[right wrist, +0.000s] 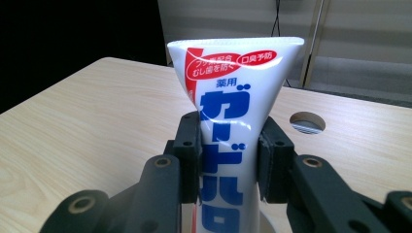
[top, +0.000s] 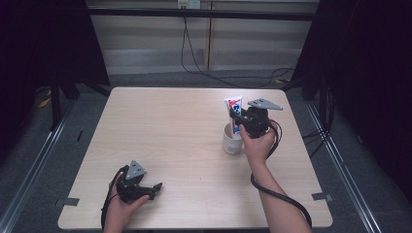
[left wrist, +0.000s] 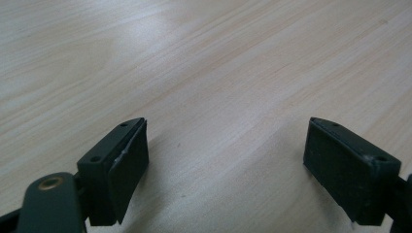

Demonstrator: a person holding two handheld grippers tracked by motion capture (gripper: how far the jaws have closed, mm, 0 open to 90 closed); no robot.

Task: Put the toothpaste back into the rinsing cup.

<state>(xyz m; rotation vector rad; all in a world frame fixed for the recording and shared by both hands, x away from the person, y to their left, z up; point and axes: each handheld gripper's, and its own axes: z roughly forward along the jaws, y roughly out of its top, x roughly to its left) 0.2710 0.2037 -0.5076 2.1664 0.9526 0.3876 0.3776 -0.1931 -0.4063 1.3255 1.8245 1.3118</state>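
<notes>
Pale wood grain covers the table (top: 184, 141), which is ringed by dark curtains and a grey floor with loose cables at the far side. On the right half of the table a white cup (top: 231, 142) is seen standing upright, and a toothpaste tube (top: 234, 116) is held upright in it, crimped end up, its blue and red lettering turned toward the near side. The tube is pinched between the pads of the right gripper (top: 239, 119), whose jaws are pressed against both sides of its middle; in the right gripper view the tube (right wrist: 228, 145) is shown clamped between the pads, a round hole (right wrist: 307, 122) in the tabletop visible beyond. Near the left front corner the left gripper (top: 150, 190) is held low over bare wood, its jaws spread wide with nothing between them.
</notes>
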